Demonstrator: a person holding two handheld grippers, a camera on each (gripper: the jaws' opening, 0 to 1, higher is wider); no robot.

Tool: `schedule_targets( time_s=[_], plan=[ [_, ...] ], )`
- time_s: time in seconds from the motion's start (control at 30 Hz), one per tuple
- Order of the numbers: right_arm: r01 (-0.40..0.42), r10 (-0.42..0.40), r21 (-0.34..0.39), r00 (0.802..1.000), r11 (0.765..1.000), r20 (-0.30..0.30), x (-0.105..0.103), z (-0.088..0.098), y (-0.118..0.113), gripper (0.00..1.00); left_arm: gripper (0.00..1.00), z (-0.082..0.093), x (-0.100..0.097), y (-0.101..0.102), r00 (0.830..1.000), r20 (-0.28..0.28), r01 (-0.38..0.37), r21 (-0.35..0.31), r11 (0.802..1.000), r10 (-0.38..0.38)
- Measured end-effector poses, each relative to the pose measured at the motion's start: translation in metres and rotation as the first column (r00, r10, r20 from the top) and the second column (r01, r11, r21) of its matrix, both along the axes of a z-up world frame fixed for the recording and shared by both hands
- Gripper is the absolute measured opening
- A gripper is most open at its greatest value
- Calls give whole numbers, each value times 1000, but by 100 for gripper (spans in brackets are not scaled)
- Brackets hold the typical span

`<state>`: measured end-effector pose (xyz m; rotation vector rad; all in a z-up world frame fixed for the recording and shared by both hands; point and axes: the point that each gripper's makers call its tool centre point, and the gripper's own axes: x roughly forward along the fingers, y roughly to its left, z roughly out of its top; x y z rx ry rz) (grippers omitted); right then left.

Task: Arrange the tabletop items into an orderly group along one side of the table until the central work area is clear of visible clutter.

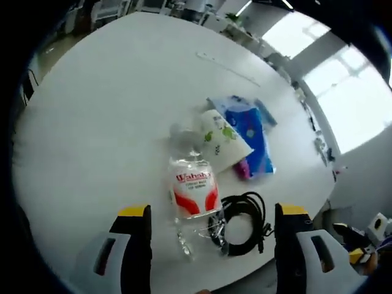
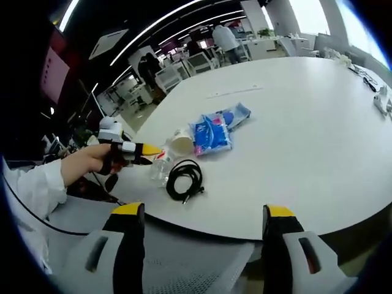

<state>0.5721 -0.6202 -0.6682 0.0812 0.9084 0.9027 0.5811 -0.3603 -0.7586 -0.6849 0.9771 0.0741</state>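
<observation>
A clear water bottle [image 1: 193,190] with a red and white label lies on the white table [image 1: 104,122], its lower end reaching between the tips of my open left gripper [image 1: 212,211]. Just beyond it a paper cup [image 1: 220,138] with green print lies on its side against a blue tissue pack [image 1: 250,131]. To the bottle's right sits a coiled black cable [image 1: 244,219]. In the right gripper view, my right gripper [image 2: 204,211] is open and holds nothing, well short of the bottle [image 2: 160,166], cup [image 2: 180,142], pack [image 2: 211,135] and cable [image 2: 185,177]. There a hand holds the left gripper [image 2: 138,150] next to the bottle.
A second bluish packet [image 2: 236,113] lies behind the tissue pack. Small items [image 2: 380,98] sit at the table's far right edge. A thin strip [image 2: 236,92] lies mid-table. People and office chairs stand beyond the table. The table's near edge [image 2: 245,229] curves just ahead of my right jaws.
</observation>
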Motion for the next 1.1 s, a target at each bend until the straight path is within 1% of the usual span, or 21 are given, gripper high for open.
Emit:
schedule_targets(
  time_s=[0.13, 0.2, 0.27, 0.37, 0.43, 0.47, 0.53, 0.7, 0.73, 0.83, 0.93, 1.0, 1.1],
  plan=[
    [4, -4, 14, 1000, 1000, -2, -1, 2, 3, 76, 79, -6, -1, 2, 1000, -21, 6, 11, 1000, -6],
    [8, -8, 17, 1000, 1000, -2, -2, 2, 3, 76, 79, -8, 0, 3, 1000, -23, 0, 7, 1000, 0],
    [12, -11, 20, 1000, 1000, -15, -3, 0, 2, 76, 79, -9, 3, 3, 1000, -19, -5, -4, 1000, 5],
    [24, -23, 27, 999, 999, -30, -4, -2, 2, 76, 80, -12, 6, 5, 999, -27, -34, -7, 999, 33],
    [37, -35, 36, 999, 999, -39, -5, -2, 2, 76, 81, -13, 8, 7, 998, -20, -51, -3, 999, 51],
    [48, -47, 40, 998, 998, -45, -5, -3, 2, 76, 80, -14, 9, 7, 998, -15, -58, -12, 998, 57],
    [57, -55, 41, 997, 998, -50, -6, -4, 2, 75, 80, -17, 9, 5, 998, -25, -59, -27, 998, 58],
    [58, -56, 32, 997, 998, -47, -6, -4, 0, 75, 79, -24, 10, 5, 996, -40, -83, -21, 996, 82],
    [59, -58, 32, 997, 998, -47, -6, -4, 0, 75, 77, -24, 11, 8, 995, -33, -92, -5, 996, 92],
    [60, -58, 33, 997, 998, -46, -5, -4, 1, 75, 76, -24, 13, 9, 992, -33, -118, -5, 993, 118],
    [59, -58, 30, 997, 998, -47, -5, -5, 3, 75, 74, -25, 14, 11, 991, -42, -127, 14, 992, 127],
    [59, -58, 28, 997, 998, -46, -5, -5, 3, 75, 75, -25, 16, 11, 989, -41, -141, 34, 989, 142],
    [64, -63, 27, 997, 998, -47, -4, -5, 3, 75, 75, -27, 15, 10, 987, -51, -149, 88, 985, 153]
  ],
)
